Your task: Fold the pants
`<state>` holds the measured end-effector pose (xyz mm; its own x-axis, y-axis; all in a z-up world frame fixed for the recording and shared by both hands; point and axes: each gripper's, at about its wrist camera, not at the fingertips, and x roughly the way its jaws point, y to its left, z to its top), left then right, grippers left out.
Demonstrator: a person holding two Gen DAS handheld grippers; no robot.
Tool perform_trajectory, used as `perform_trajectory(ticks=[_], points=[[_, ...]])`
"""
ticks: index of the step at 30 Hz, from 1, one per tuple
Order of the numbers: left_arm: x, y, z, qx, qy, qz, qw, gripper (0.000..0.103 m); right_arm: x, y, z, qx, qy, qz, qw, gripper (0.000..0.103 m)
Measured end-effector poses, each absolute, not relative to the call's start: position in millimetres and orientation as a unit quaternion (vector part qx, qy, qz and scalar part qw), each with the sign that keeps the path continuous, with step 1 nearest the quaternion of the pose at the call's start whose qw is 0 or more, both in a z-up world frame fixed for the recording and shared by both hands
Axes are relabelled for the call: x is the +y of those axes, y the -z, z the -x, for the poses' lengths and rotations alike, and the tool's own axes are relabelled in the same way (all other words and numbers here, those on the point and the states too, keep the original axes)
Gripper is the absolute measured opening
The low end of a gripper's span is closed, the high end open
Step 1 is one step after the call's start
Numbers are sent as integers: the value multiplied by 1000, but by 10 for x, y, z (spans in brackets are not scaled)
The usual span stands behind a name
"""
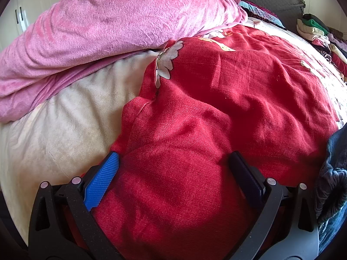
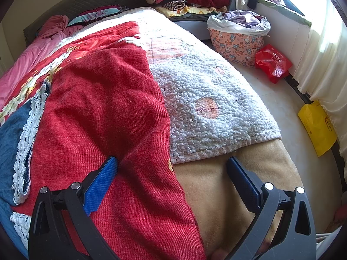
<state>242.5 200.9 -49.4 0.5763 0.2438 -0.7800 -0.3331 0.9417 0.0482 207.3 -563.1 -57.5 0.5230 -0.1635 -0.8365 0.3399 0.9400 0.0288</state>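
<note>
Both grippers, left [image 1: 173, 162] and right [image 2: 172, 164], have fingers spread apart; the red woven pants [image 1: 195, 130] lie between them on a beige bedsheet [image 2: 227, 195].

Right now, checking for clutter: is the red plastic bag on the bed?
No, the red plastic bag lies on the pale floor beside the patterned laundry basket.

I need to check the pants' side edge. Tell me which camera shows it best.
The right wrist view: the red pants show a long edge running over the white fleece blanket and tan sheet. The left wrist view shows mostly their rumpled middle.
</note>
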Motion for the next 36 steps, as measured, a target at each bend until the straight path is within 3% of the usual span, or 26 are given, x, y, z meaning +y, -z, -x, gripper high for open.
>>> perform_trajectory(ticks=[4, 9, 12, 19, 36], points=[[2024, 489, -2422, 432, -159, 56, 886, 95, -5520, 449, -2042, 466, 175, -64, 865, 99], [1972, 260, -2156, 428, -174, 48, 886, 94, -4648, -432, -1241, 325, 157, -29, 932, 99], [1837, 58, -1816, 410, -161, 50, 896, 94, -3965, -694, -733, 289, 78, -35, 954, 99], [1671, -110, -1375, 392, -138, 60, 908, 94, -3047, -590, -597, 302, -20, -22, 953, 99], [1955, 345, -1925, 407, -182, 67, 892, 94, -3384, -483, -641, 314, 70, -11, 947, 99]])
